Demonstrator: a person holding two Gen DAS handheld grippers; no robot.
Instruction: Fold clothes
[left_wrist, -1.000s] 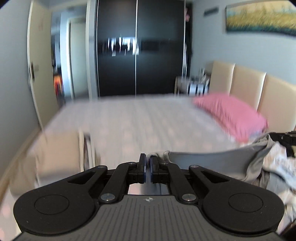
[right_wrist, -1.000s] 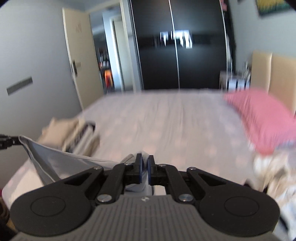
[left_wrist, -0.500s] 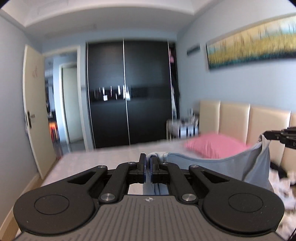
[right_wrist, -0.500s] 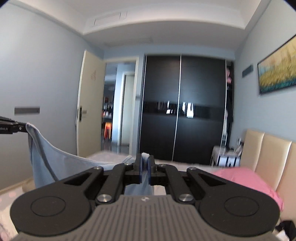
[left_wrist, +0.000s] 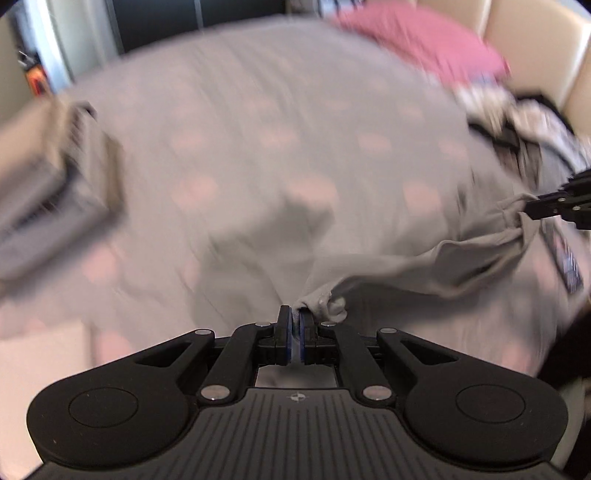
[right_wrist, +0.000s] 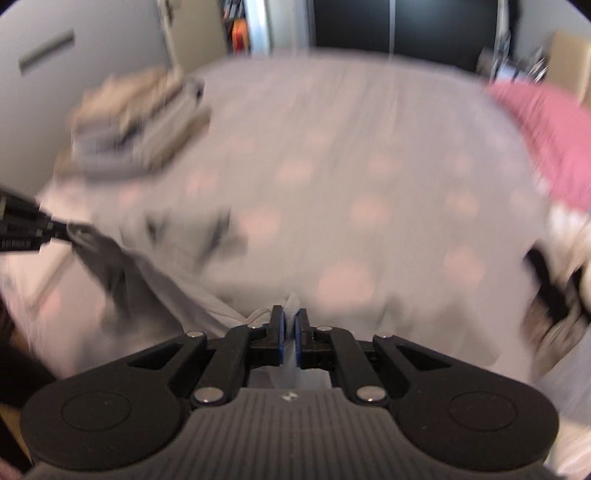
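From my remote station, both hand-held grippers tilt steeply downward. The left gripper (left_wrist: 295, 318) has its jaws pinched together on a bunched edge of pale grey garment (left_wrist: 388, 236), the blue-lined pads pressed nearly flush. The right gripper (right_wrist: 290, 318) is likewise clamped, a thin fold of the same cloth poking up between its pads. Each tool shows in the other's camera (black fingers entering from the frame's edge): the right one at the far right of the left wrist view, the left one at the far left of the right wrist view, both nipping the fabric. Heavy blur smears both views.
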